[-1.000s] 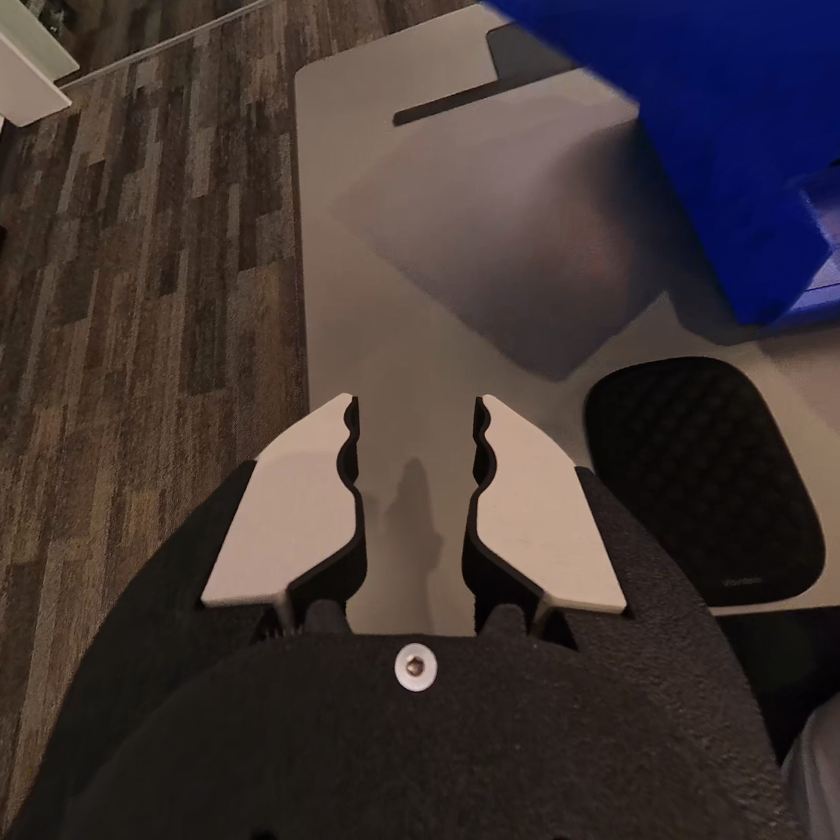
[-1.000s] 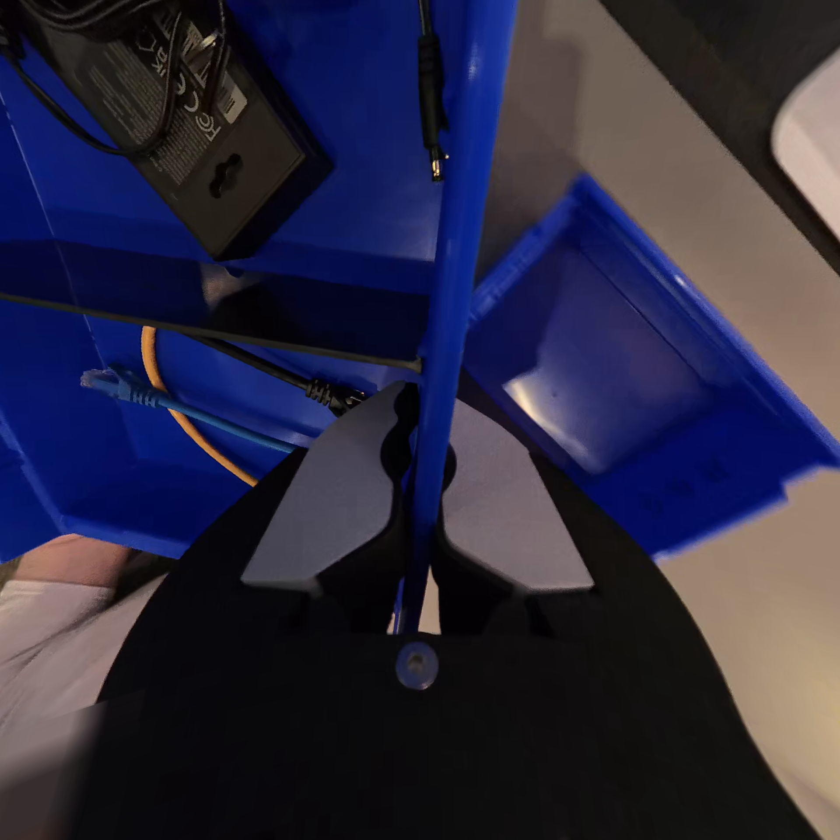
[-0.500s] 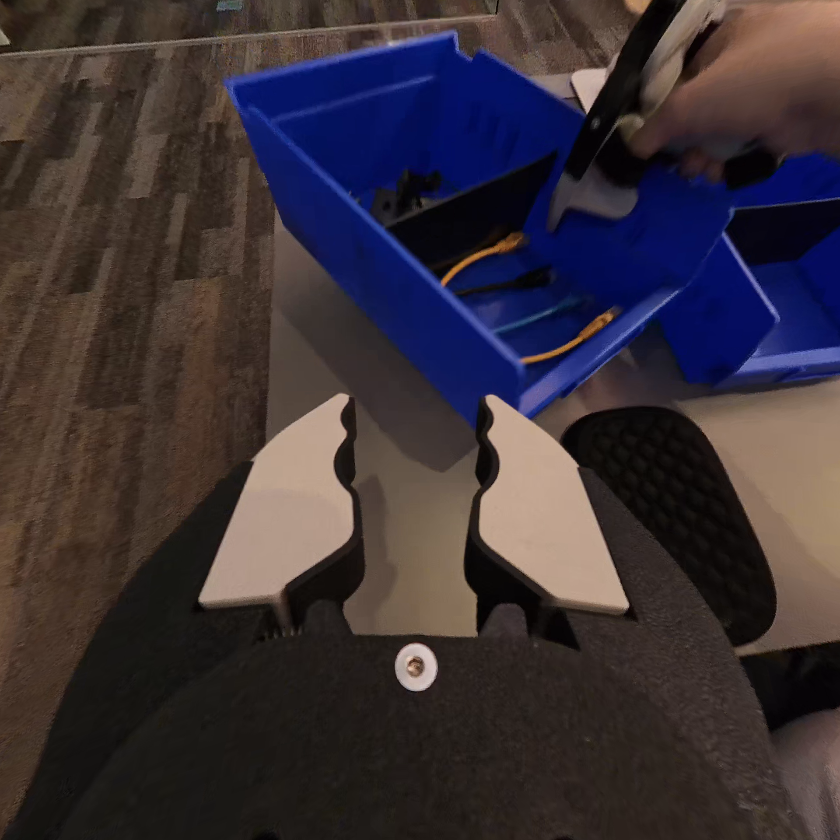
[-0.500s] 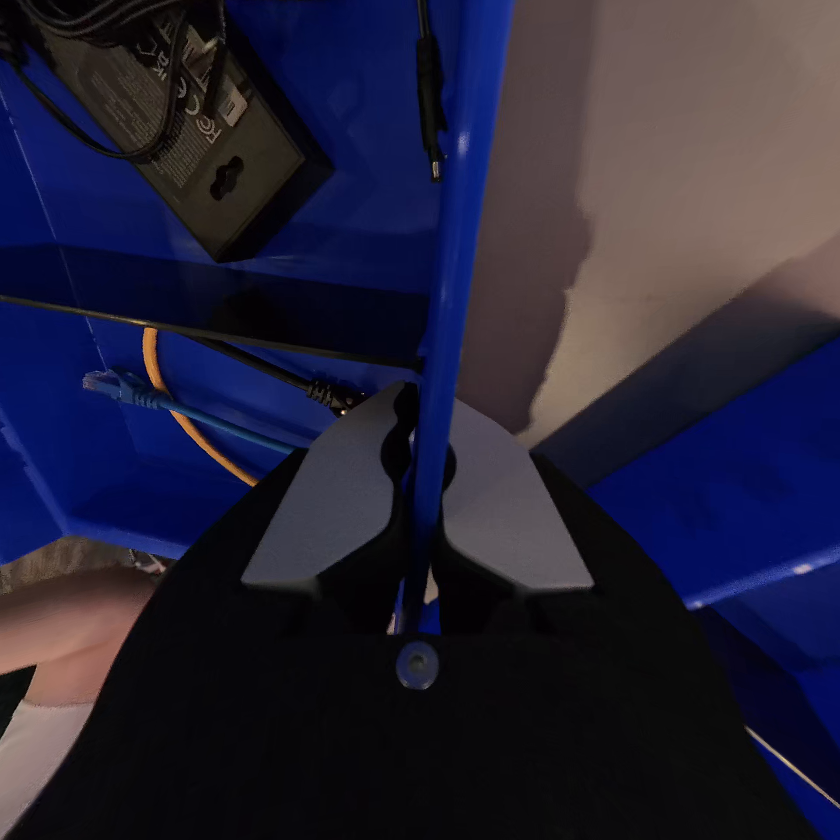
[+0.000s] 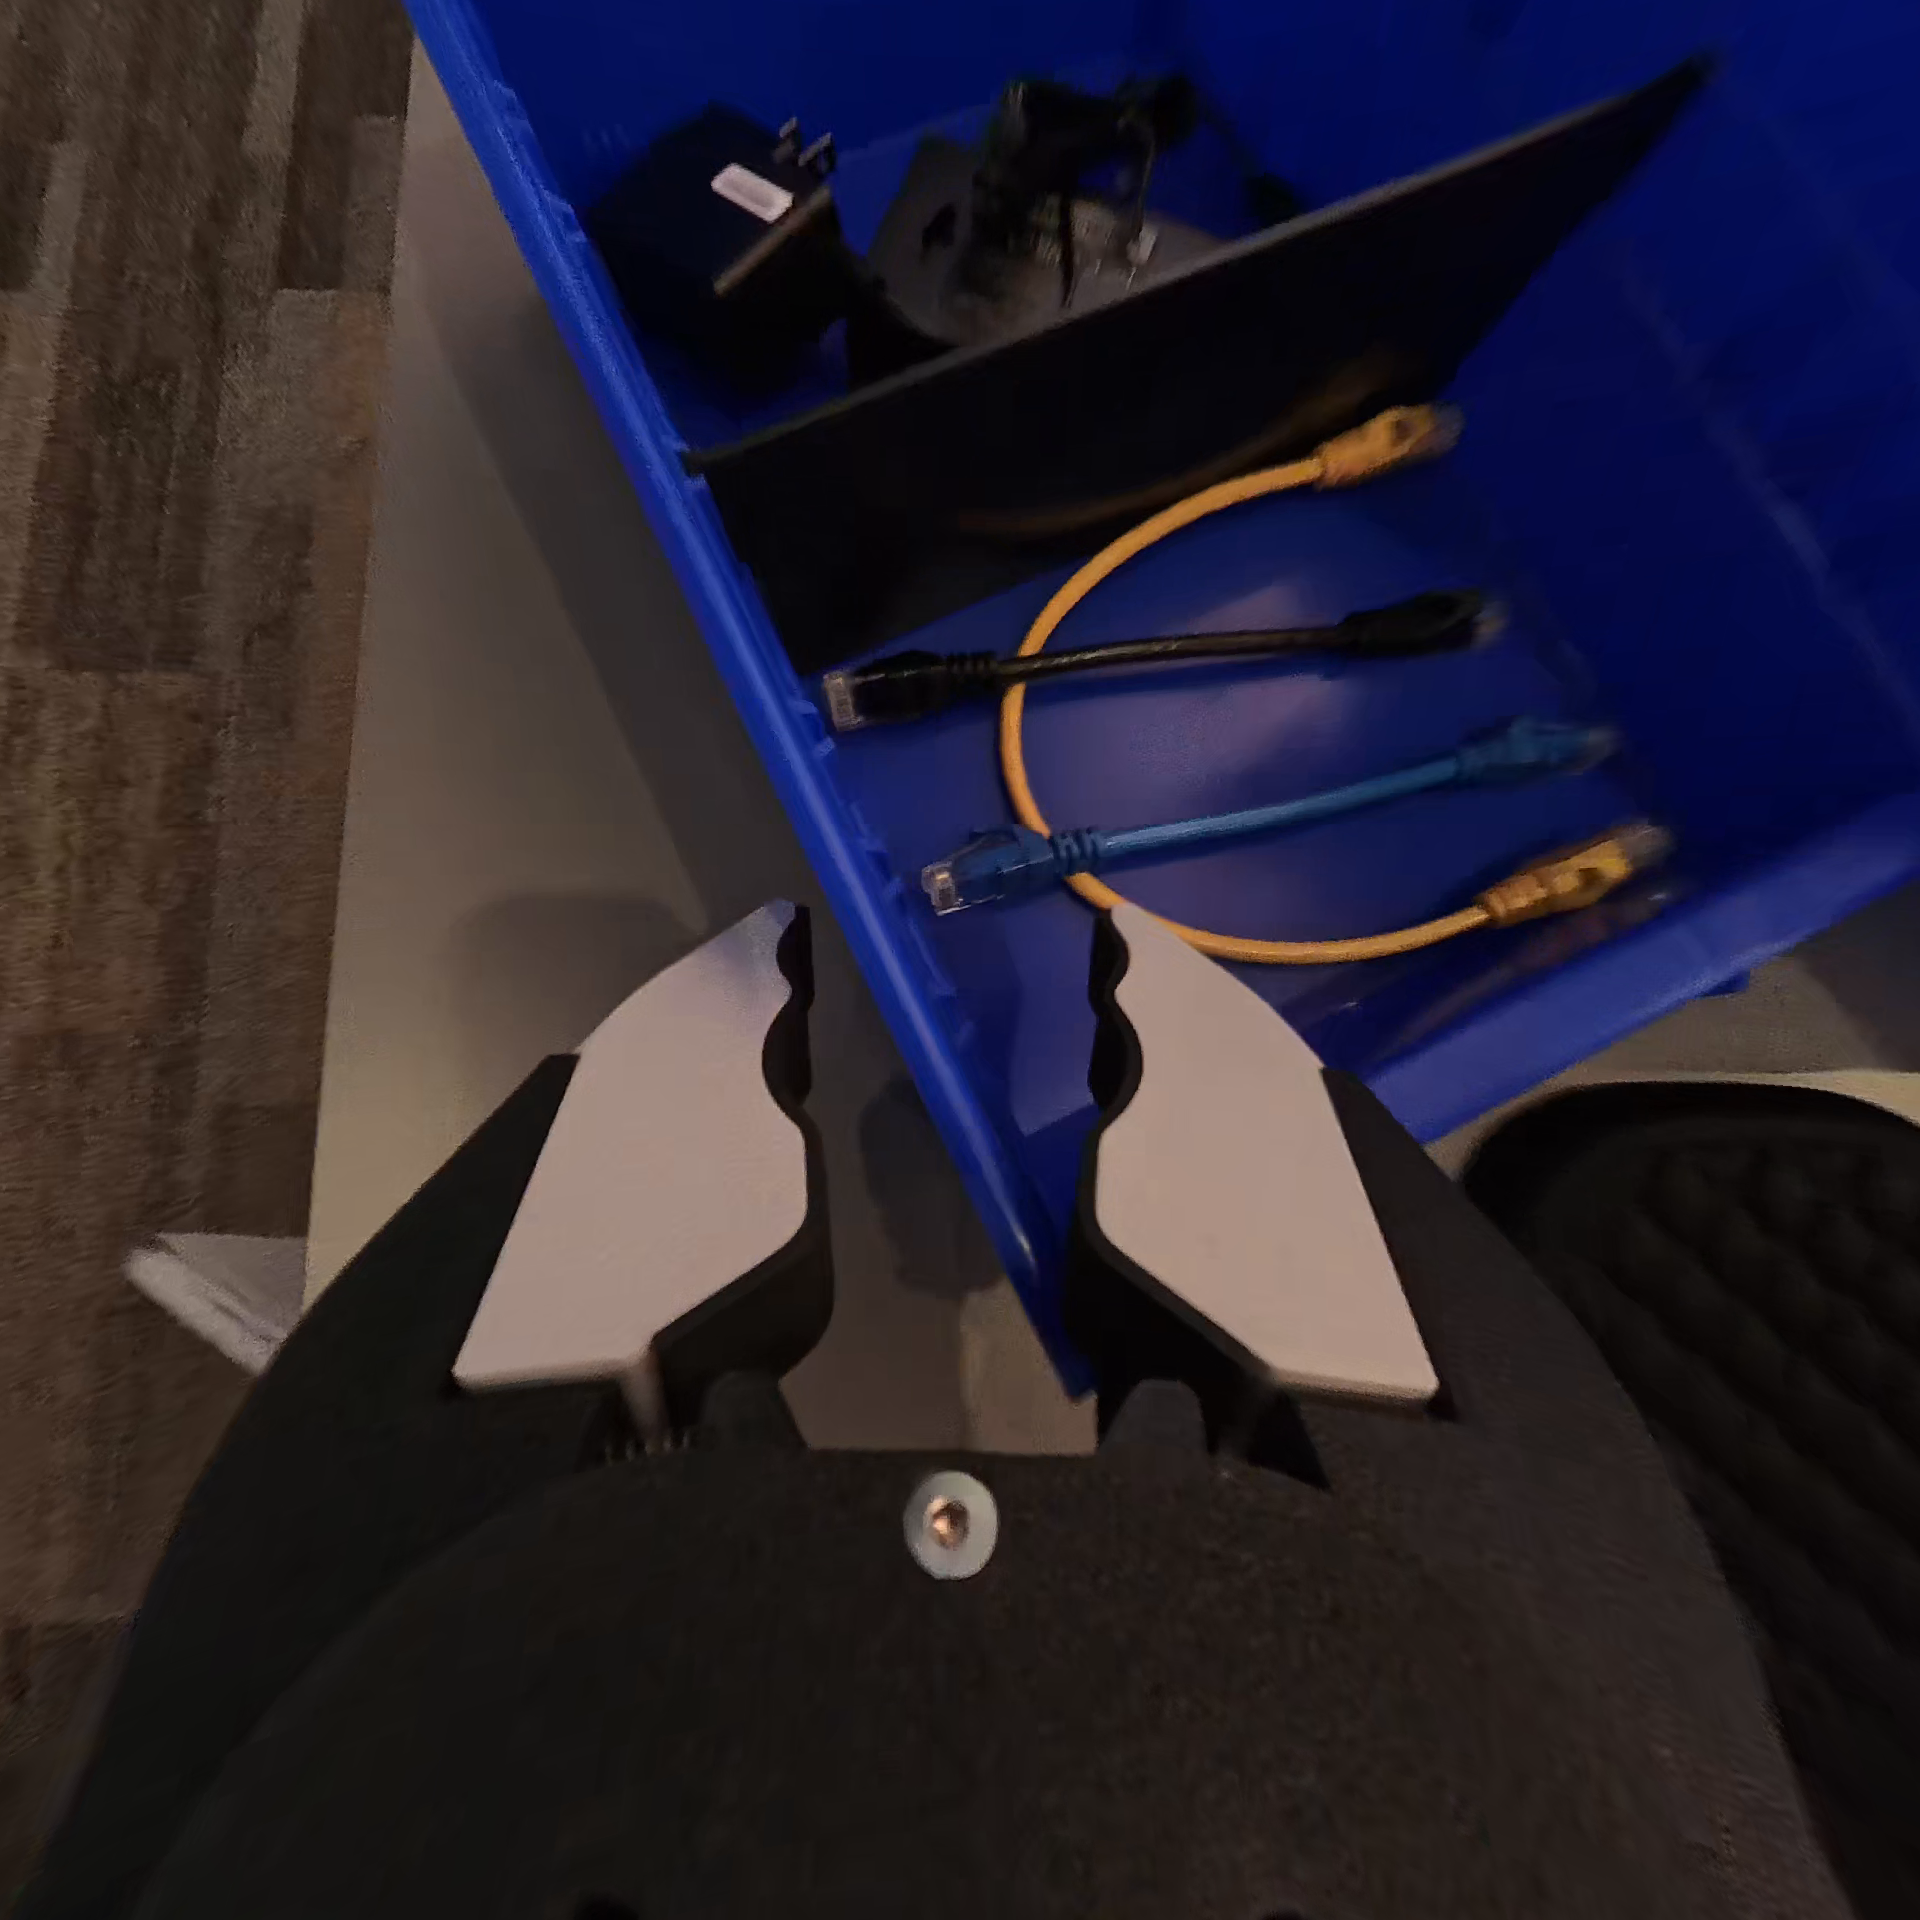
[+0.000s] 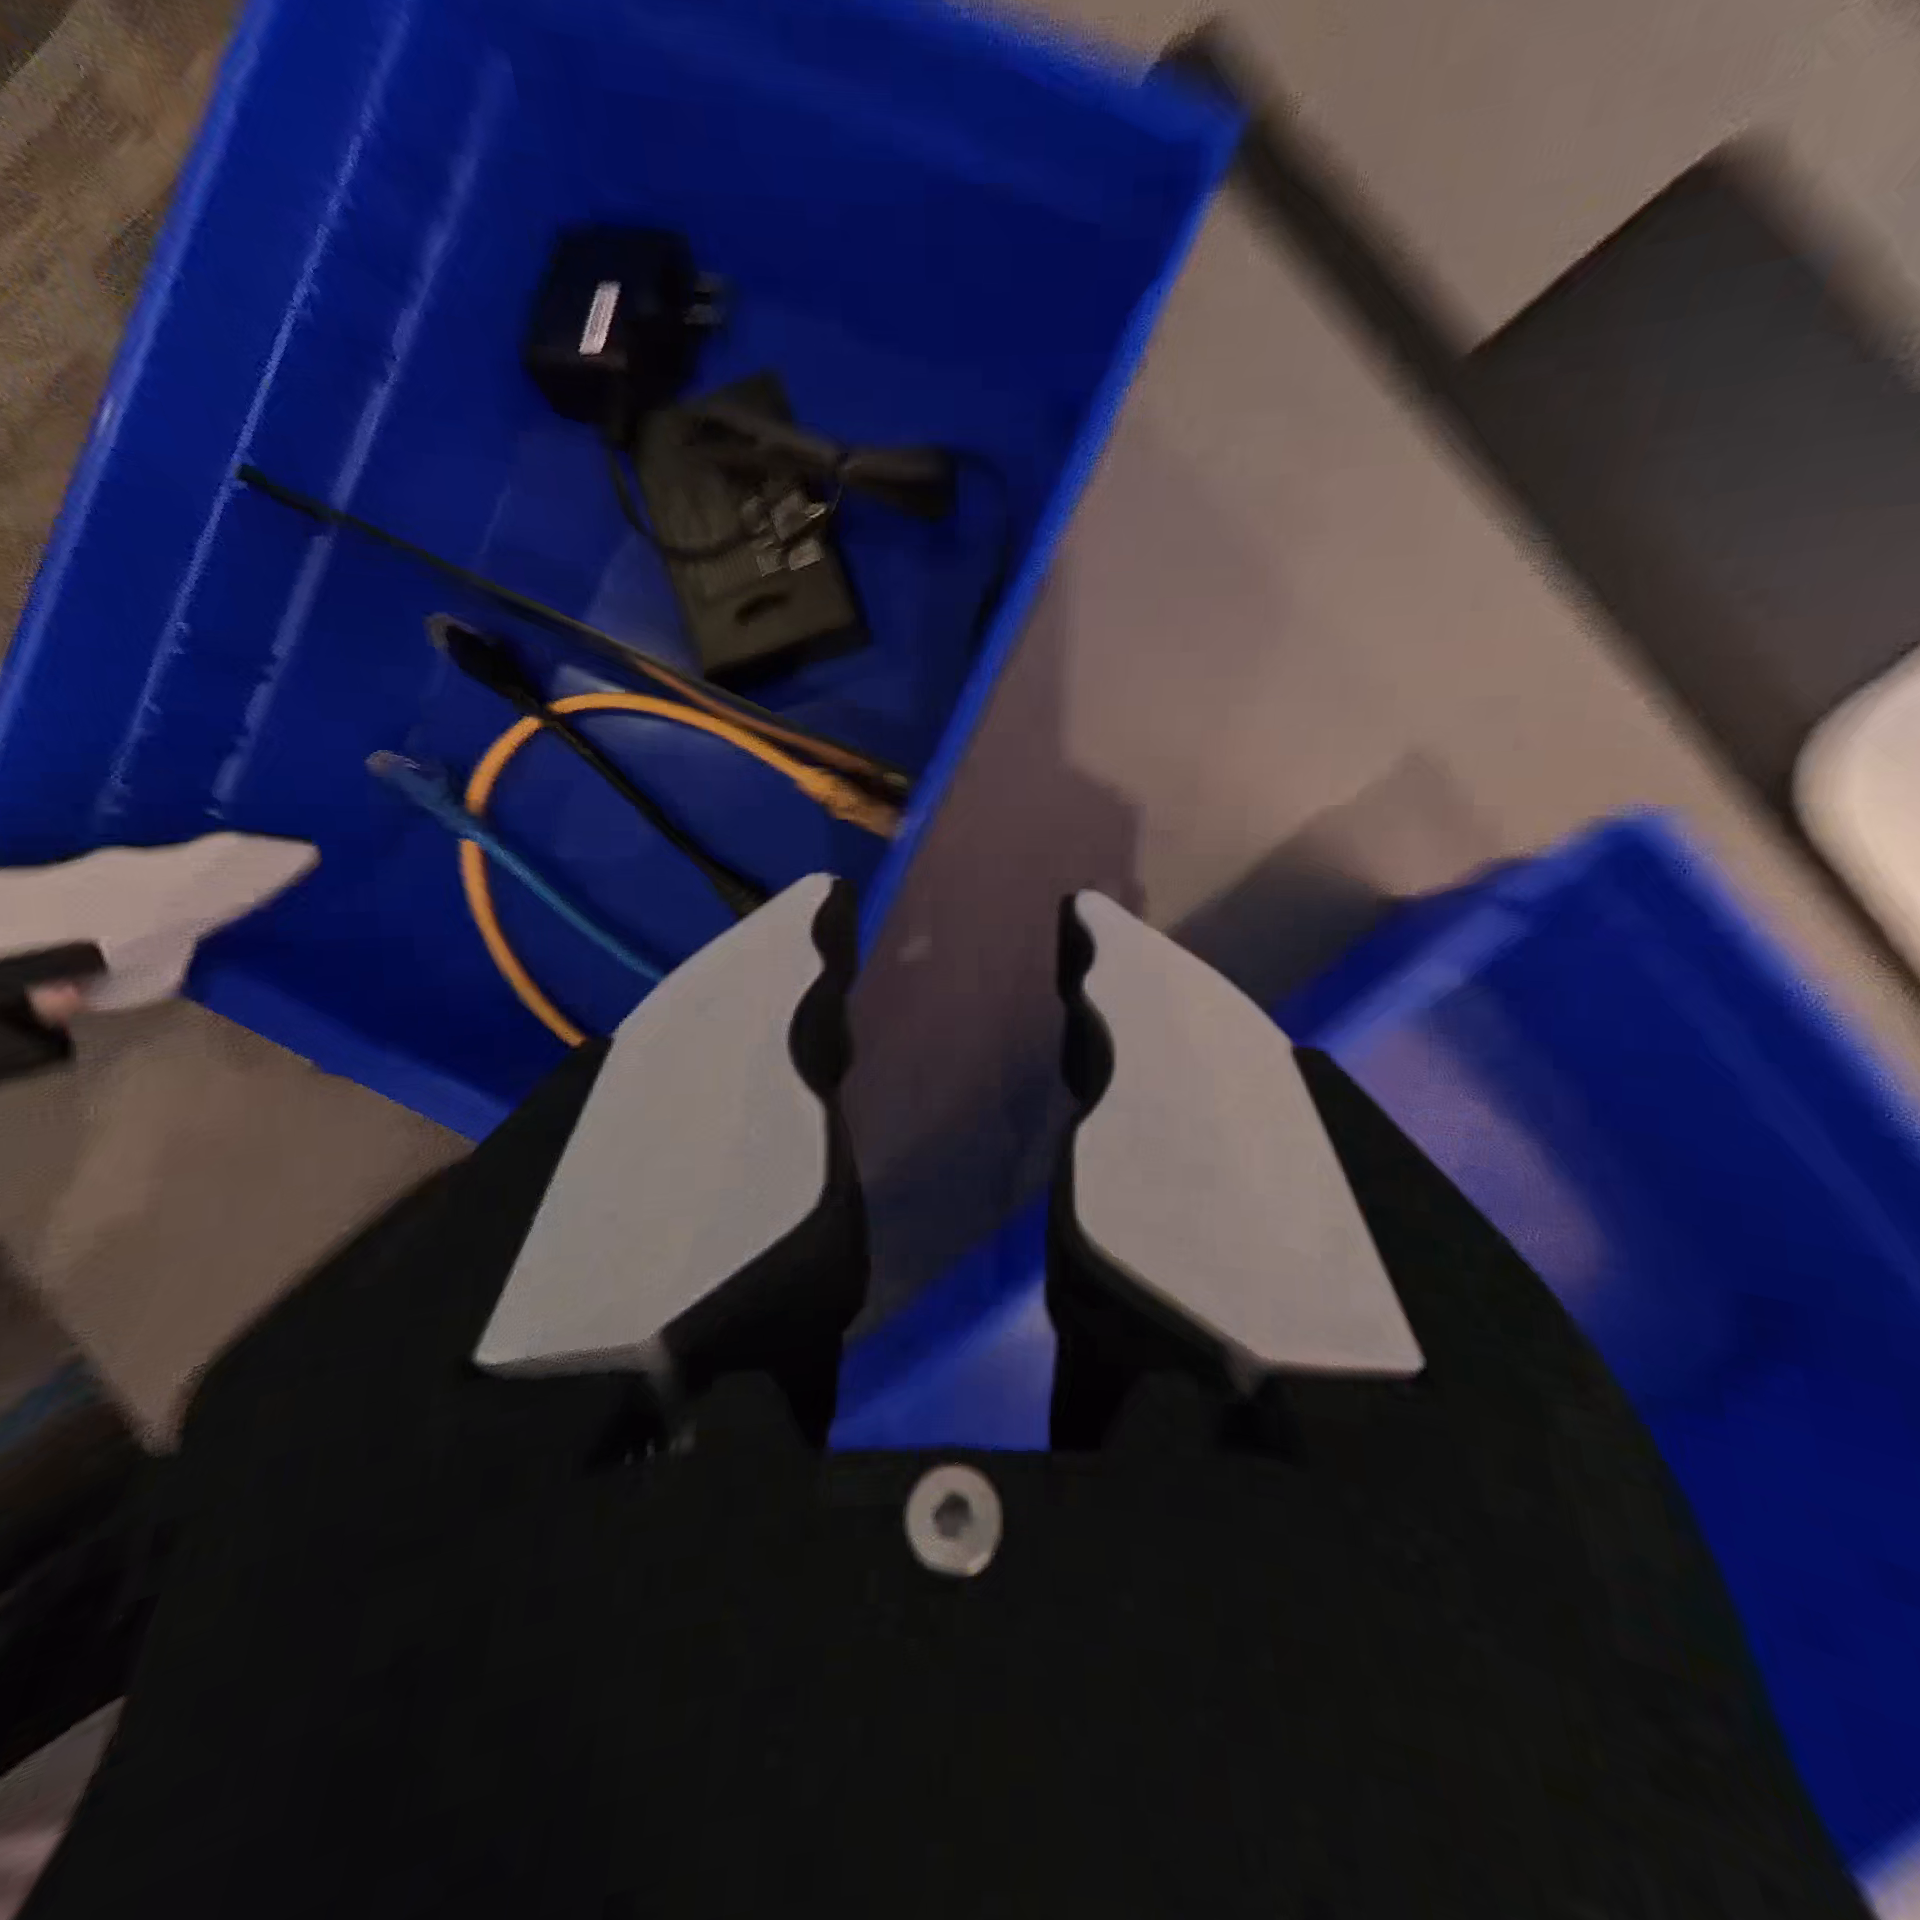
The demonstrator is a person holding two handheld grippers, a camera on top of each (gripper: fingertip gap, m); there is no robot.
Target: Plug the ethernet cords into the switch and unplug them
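A blue bin [image 5: 727, 582] stands on the grey table. Its near compartment holds a yellow ethernet cord [image 5: 1371, 447], a black one [image 5: 1174, 652] and a blue one [image 5: 1247, 821]. Beyond a black divider [image 5: 1143, 416] lie a black plug adapter [image 5: 717, 239] and a black device [image 5: 997, 260] with a cord around it. My left gripper [image 5: 945, 925] is open; the bin's near wall runs between its fingers without being pressed. My right gripper [image 6: 951, 896] is open and holds nothing, beside the bin's [image 6: 260, 364] other long wall. The left gripper's finger [image 6: 156, 914] shows at that view's left edge.
A second blue bin [image 6: 1662, 1143] sits to the right on the table [image 6: 1299, 520]. A black mesh pad [image 5: 1714, 1351] lies near the table's front edge. A dark mat [image 6: 1714, 364] lies farther back. Patterned floor [image 5: 156, 623] lies beyond the table's left edge.
My right gripper was shut on the bin's wall and has opened and let go of it. My left gripper has moved up to the bin and now straddles its near wall.
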